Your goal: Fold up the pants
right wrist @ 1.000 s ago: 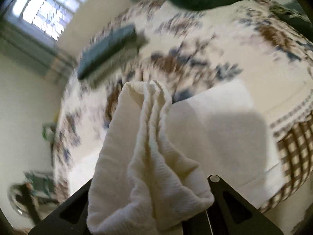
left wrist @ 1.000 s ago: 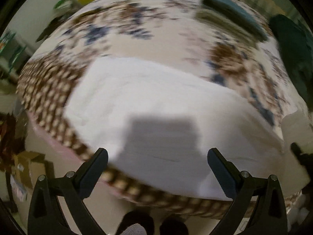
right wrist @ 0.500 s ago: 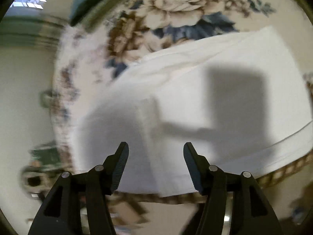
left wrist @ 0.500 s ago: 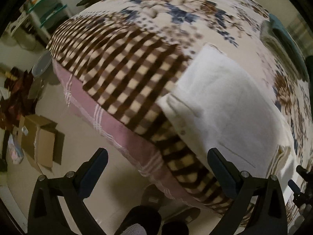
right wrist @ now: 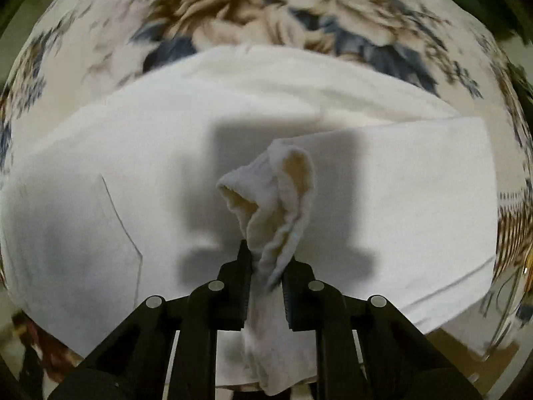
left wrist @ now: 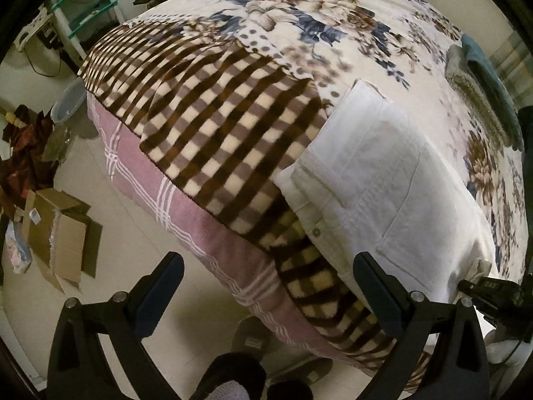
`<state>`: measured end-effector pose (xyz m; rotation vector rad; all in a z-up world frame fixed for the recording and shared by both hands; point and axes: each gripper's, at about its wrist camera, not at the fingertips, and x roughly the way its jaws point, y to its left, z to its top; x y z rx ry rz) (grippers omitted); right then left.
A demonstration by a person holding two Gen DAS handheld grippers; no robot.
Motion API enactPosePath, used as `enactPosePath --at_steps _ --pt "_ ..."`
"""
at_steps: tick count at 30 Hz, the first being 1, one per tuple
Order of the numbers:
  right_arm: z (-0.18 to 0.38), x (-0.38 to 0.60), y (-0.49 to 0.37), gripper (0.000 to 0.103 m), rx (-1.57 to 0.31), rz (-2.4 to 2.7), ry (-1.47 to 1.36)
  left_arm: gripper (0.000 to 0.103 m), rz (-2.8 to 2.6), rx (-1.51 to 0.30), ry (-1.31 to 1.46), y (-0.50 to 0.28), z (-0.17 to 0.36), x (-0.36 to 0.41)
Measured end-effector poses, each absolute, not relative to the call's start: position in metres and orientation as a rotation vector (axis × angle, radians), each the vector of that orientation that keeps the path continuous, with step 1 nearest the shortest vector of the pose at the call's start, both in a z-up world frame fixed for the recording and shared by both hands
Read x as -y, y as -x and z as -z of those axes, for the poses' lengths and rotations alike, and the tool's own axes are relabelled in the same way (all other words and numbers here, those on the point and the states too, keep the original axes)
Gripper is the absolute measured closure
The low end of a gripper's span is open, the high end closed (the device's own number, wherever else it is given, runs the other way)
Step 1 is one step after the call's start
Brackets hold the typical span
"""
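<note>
One pair of white pants (left wrist: pixel 383 180) lies folded into a flat, layered rectangle on the bed (left wrist: pixel 140 166), near the bed's edge, partly on the brown-and-cream checked border of the floral blanket (left wrist: pixel 213 110). From the left wrist view the waistband faces the edge, with one metal button (left wrist: pixel 315 232) showing and the stitched outline of a patch pocket on the top layer. From the right wrist view the pants (right wrist: pixel 399 200) fill most of the frame as a broad smooth white panel with a hem seam along its lower right side and a pocket seam at the left; the fabric looks thick and slightly textured.

The left gripper (left wrist: pixel 268 286) hangs over the floor beside the bed, its jaws spread wide with nothing between them. The right gripper (right wrist: pixel 266 273) has its jaws drawn narrow, pinching a bunched fold of white cloth that stands up in a crumpled peak above the fingertips and trails down below them; whether this bunch is a corner of the pants cannot be told for certain.

On the far side of the bed lie two folded items, one teal (left wrist: pixel 489 80) and one grey-green (left wrist: pixel 466 83). One opened cardboard box (left wrist: pixel 63 230) sits on the floor.
</note>
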<state>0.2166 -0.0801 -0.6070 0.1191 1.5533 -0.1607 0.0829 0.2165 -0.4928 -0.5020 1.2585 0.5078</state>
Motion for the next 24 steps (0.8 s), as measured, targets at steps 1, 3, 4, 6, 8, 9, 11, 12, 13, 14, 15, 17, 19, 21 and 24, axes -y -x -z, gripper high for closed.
enactPosePath --at_steps 1,3,4,6,8,9,11,12,13,14,15,17,19,21,24 --pt "0.6 0.078 -0.217 0.086 -1.526 0.169 -0.118 0.0 -0.506 -1.258 0.505 -0.082 0.493 -0.217" --pt "0.592 0.071 -0.221 0.087 -1.48 0.159 -0.094 0.0 -0.5 -1.26 0.509 -0.082 0.495 -0.217" --pt "0.591 0.068 -0.224 0.087 -1.471 0.157 -0.083 0.0 -0.5 -1.263 0.51 -0.082 0.496 -0.216" --pt "0.605 0.066 -0.232 0.082 -1.522 0.163 -0.101 0.0 -0.492 -1.273 0.511 -0.083 0.498 -0.216" --pt "0.622 0.067 -0.243 0.074 -1.588 0.14 -0.145 0.0 -0.49 -1.275 0.517 -0.084 0.498 -0.215" --pt "0.621 0.069 -0.245 0.067 -1.591 0.114 -0.167 0.0 -0.481 -1.269 0.535 -0.084 0.498 -0.215" --pt "0.609 0.081 -0.247 0.05 -1.578 -0.054 -0.337 0.0 -0.466 -1.252 0.577 -0.083 0.498 -0.216" --pt "0.602 0.087 -0.245 0.041 -1.557 -0.111 -0.402 0.0 -0.453 -1.239 0.604 -0.083 0.498 -0.217" --pt "0.594 0.094 -0.243 0.04 -1.53 -0.144 -0.441 0.0 -0.439 -1.231 0.633 -0.083 0.5 -0.217" --pt "0.586 0.104 -0.239 0.04 -1.501 -0.16 -0.466 0.0 -0.42 -1.218 0.695 -0.083 0.504 -0.219" --pt "0.58 0.116 -0.235 0.039 -1.48 -0.153 -0.483 0.0 -0.404 -1.201 0.758 -0.083 0.508 -0.221" --pt "0.578 0.138 -0.223 0.038 -1.475 -0.105 -0.504 0.0 -0.377 -1.152 0.891 -0.081 0.517 -0.225" --pt "0.586 0.163 -0.205 0.038 -1.484 -0.045 -0.54 0.0 -0.369 -1.107 1.021 -0.082 0.531 -0.229" --pt "0.6 0.188 -0.194 0.038 -1.507 0.031 -0.597 0.007 -0.356 -1.061 1.087 -0.088 0.542 -0.232" --pt "0.619 0.215 -0.187 0.038 -1.525 0.096 -0.667 0.039 -0.35 -0.993 1.115 -0.1 0.554 -0.238"
